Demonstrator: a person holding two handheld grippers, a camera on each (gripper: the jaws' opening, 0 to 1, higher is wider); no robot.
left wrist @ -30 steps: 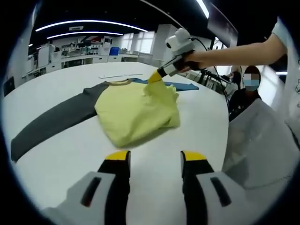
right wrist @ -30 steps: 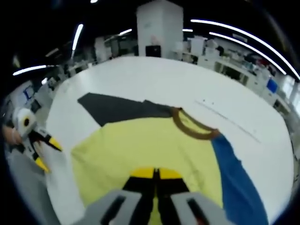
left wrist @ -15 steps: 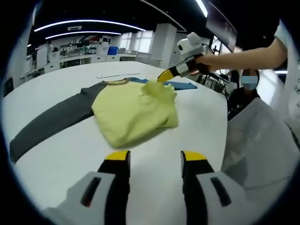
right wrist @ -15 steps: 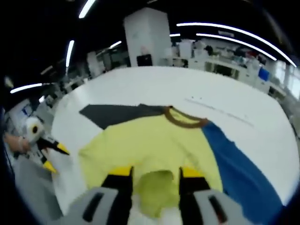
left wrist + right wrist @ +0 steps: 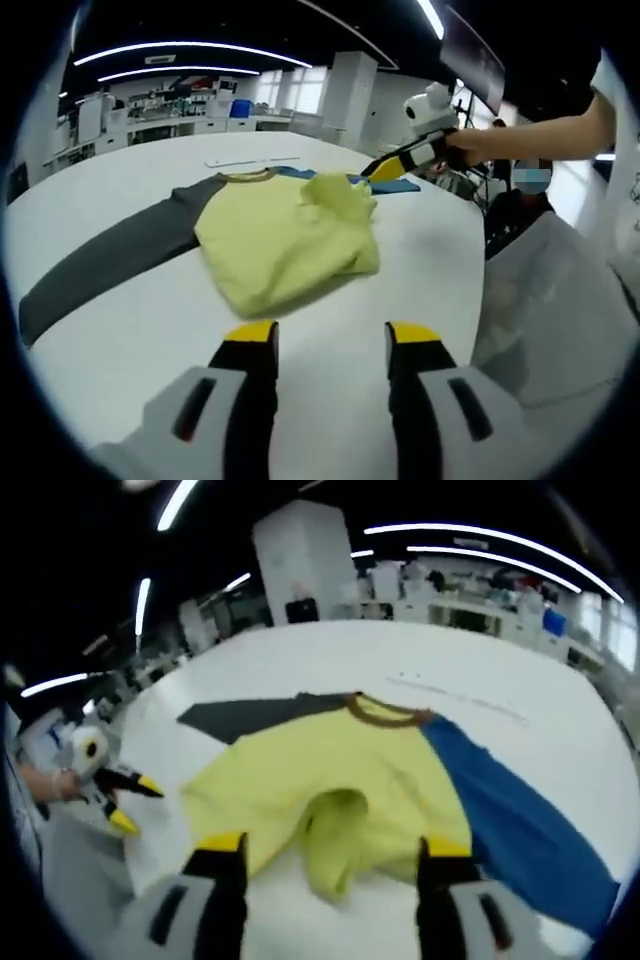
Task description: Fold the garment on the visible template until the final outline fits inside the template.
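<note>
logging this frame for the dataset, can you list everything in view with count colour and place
garment: one, yellow body, lying on the table, hem edge bunched up on top
grey sleeve: one, dark grey, stretched flat across the table
blue sleeve: one, blue, spread flat on the other side of the body
collar: one, brown, at the far end of the yellow body
table: one, white, large, under the garment
thin lines: pale, on the table beyond the collar
seated person: one, beyond the table edge
left gripper: yellow tips, jaws apart, over bare table short of the garment
right gripper: yellow tips, jaws apart, bunched yellow edge lying between them
</note>
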